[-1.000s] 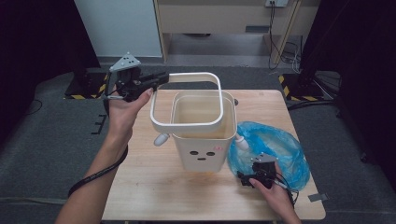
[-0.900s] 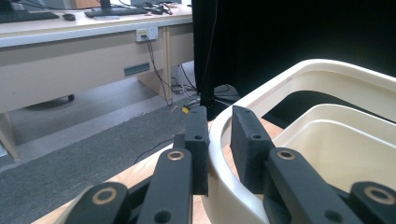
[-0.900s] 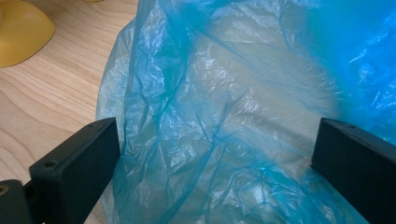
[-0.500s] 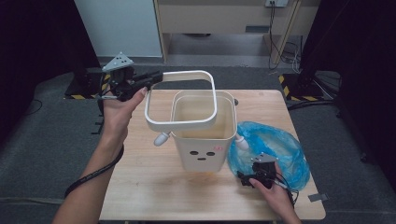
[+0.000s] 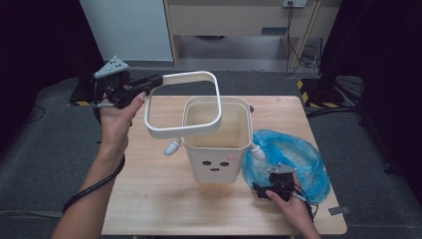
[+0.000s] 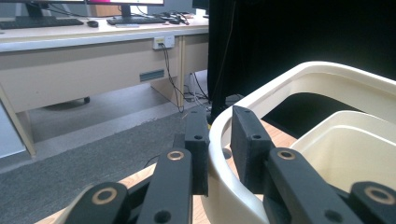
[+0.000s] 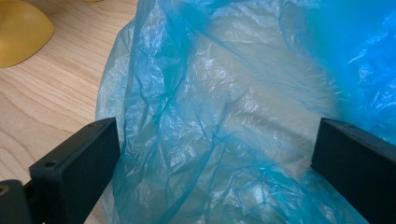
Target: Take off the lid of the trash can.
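On the wooden table [image 5: 149,209], a cream bin [image 5: 217,144] is stood upright near the middle. Beside it, at the right, a blue plastic bag [image 5: 298,154] is spread flat. The bin's rim ring [image 5: 183,105] (lifted, tilted) is clamped by the left gripper [image 5: 157,79]. The right gripper [image 7: 215,154] is held wide over the bag.

no words, numbers or brand names can be read anywhere. the cream square plastic bin [image 5: 216,144] bears three dark oval holes on its front like a face, and, at about 3 o'clock from them, a small pink mark too blurred to read.
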### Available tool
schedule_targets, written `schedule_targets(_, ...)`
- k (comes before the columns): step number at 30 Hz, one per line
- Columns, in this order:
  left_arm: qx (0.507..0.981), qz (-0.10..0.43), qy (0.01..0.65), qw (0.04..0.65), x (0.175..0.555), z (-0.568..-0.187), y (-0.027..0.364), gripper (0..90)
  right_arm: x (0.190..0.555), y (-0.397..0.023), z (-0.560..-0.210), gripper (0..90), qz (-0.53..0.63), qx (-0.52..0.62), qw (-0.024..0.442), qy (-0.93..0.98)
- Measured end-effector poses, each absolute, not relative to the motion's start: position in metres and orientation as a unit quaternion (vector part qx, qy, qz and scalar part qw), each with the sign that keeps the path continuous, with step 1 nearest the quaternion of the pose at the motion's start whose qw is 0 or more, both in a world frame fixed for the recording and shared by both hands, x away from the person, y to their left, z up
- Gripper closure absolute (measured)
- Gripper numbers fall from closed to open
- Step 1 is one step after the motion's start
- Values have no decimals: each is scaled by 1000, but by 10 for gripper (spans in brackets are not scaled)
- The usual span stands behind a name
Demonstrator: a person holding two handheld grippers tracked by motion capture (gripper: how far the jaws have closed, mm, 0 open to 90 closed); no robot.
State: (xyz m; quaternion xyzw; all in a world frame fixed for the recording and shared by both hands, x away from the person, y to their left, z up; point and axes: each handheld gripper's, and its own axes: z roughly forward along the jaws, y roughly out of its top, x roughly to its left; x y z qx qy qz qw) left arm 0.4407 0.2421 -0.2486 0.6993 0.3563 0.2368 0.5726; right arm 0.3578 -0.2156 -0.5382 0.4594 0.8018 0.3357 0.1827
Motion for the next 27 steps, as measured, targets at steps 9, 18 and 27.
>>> schedule_targets(9,676,247,383,580,437,-255,267,769,358,-216,-538,13,336,460,183,802)
schedule_targets(18,650,261,409,585,430,-266,295,768,358,-216,-538,13,336,460,183,802)
schedule_targets(27,628,267,441,584,428,-280,327,767,358,-216,-538,13,336,460,183,802)
